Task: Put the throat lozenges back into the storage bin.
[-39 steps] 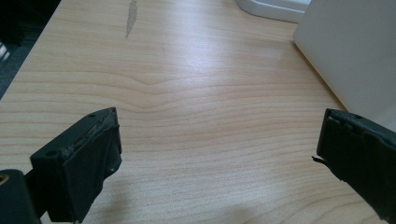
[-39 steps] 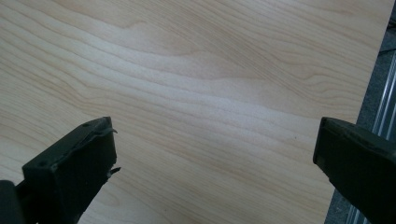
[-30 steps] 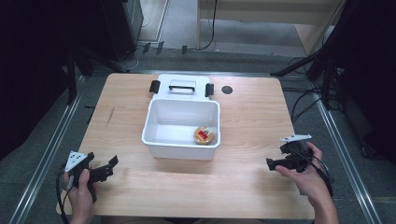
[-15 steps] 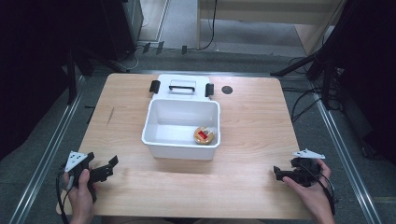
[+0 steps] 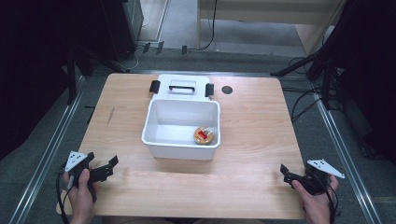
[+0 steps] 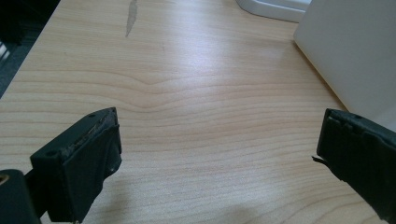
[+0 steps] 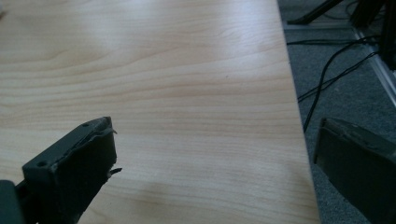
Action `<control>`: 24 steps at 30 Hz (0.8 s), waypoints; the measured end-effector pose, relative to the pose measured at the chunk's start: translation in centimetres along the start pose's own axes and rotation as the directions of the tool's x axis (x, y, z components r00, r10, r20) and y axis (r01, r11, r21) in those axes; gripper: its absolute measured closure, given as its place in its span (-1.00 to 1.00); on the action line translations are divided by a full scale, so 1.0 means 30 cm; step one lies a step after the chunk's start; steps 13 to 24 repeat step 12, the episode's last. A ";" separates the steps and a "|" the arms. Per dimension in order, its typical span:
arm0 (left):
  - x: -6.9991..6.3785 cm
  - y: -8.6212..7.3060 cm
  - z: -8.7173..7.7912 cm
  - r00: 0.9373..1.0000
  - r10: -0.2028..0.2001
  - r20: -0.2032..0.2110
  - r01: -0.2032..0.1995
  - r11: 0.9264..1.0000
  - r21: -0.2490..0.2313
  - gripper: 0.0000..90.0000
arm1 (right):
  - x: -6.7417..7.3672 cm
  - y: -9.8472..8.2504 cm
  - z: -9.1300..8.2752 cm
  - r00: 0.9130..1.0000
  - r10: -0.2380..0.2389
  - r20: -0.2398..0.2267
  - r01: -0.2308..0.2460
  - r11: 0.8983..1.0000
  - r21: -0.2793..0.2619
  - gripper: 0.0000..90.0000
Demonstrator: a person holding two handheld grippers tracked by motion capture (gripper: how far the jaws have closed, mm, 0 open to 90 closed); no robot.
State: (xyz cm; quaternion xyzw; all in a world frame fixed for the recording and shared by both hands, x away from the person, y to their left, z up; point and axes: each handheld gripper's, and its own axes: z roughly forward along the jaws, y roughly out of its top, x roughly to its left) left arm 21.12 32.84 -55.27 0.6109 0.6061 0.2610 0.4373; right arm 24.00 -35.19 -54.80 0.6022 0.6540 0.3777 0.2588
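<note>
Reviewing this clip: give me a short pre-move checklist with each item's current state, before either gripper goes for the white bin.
1. Left gripper open and holding nothing: ok, jaws spread wide over bare wood.
2. Right gripper open and holding nothing: ok.
3. White bin uncovered: ok, its lid lies behind it on the table.
4. Bin contents visible: ok, one small orange-and-red item near the right front corner; what it is, cannot tell.
5. Right gripper fully over the table: not ok, one jaw hangs past the right edge.

Left gripper (image 5: 108, 168), right gripper (image 5: 286, 173): jaws apart.
</note>
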 end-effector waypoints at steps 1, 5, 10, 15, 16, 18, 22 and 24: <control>0.000 0.000 0.000 1.000 -0.002 0.000 0.002 1.000 0.002 -1.00 | -0.001 -0.002 -0.004 1.000 0.005 0.004 -0.005 1.000 -0.014 -1.00; 0.000 0.000 0.000 1.000 -0.007 -0.001 0.007 1.000 0.000 -0.99 | -0.004 -0.005 -0.011 1.000 0.029 0.008 -0.029 0.999 -0.032 -1.00; 0.001 0.001 0.001 1.000 -0.010 -0.001 0.010 1.000 0.002 -1.00 | -0.007 -0.005 -0.008 0.999 0.038 0.009 -0.038 0.999 -0.017 -1.00; 0.002 0.001 0.001 1.000 -0.011 -0.001 0.011 1.000 0.002 -1.00 | -0.006 -0.004 -0.006 0.999 0.033 0.009 -0.033 0.999 -0.014 -1.00; 0.002 0.001 0.001 1.000 -0.011 -0.001 0.011 1.000 0.002 -1.00 | -0.006 -0.004 -0.006 0.999 0.033 0.009 -0.033 0.999 -0.014 -1.00; 0.002 0.001 0.001 1.000 -0.011 -0.001 0.011 1.000 0.002 -1.00 | -0.006 -0.004 -0.006 0.999 0.033 0.009 -0.033 0.999 -0.014 -1.00; 0.002 0.001 0.001 1.000 -0.011 -0.001 0.011 1.000 0.002 -1.00 | -0.006 -0.004 -0.006 0.999 0.033 0.009 -0.033 0.999 -0.014 -1.00; 0.002 0.001 0.001 1.000 -0.011 -0.001 0.011 1.000 0.002 -1.00 | -0.006 -0.004 -0.006 0.999 0.033 0.009 -0.033 0.999 -0.014 -1.00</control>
